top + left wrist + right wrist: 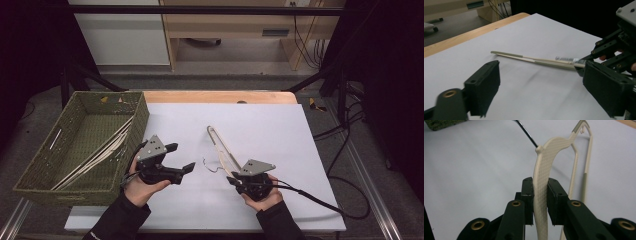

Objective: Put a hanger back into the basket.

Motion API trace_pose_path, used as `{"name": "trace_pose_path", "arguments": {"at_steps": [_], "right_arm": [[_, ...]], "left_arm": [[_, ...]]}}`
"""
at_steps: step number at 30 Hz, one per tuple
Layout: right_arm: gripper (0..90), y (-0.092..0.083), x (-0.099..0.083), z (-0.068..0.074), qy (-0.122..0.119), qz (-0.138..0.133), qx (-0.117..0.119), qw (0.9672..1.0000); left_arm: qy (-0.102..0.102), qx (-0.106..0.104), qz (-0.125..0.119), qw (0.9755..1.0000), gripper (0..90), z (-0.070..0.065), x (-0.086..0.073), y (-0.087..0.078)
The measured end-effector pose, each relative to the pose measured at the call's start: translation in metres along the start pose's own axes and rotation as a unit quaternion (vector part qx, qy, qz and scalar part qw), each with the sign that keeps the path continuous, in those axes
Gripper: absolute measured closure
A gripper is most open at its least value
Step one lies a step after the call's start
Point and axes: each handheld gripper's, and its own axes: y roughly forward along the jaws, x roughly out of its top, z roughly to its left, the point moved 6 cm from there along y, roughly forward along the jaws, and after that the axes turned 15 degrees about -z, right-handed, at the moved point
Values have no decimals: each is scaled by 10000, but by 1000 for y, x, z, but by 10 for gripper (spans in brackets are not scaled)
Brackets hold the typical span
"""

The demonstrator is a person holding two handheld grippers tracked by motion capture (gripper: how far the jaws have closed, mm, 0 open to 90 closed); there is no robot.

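- The right gripper [540,202] has its fingers [527,197] pressed on the cream plastic hanger [542,187], clamping one shoulder of it; in the high view this gripper [235,181] sits low and right of centre.
- The hanger [222,147] runs from that grip up toward the middle of the high view, over the white sheet [260,125]; its metal hook [212,167] curls out to the left of it.
- The left gripper [182,157], lower left of centre in the high view, has its fingers [485,82] spread wide with nothing between them; they point toward the hanger [534,60], apart from it.
- Between the two grippers lies bare white sheet, with only the hook near the path.
- A green woven basket [35,165] fills the left of the high view, just beside the left hand, with more pale hangers [100,152] lying in it.
- The wooden counter [220,96] edge shows beyond the sheet; black cables [345,150] trail at the right.
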Motion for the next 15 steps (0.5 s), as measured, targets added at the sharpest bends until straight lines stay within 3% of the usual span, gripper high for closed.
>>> {"name": "trace_pose_path", "arguments": {"at_steps": [9,15], "right_arm": [[797,-12,9,-17,96,-84,-283,9995],[826,-21,13,-37,308,-197,-625,9974]], "left_arm": [[-19,19,143,9999,77,7,-11,0],[-20,51,210,9998,71,9,-15,1]]}}
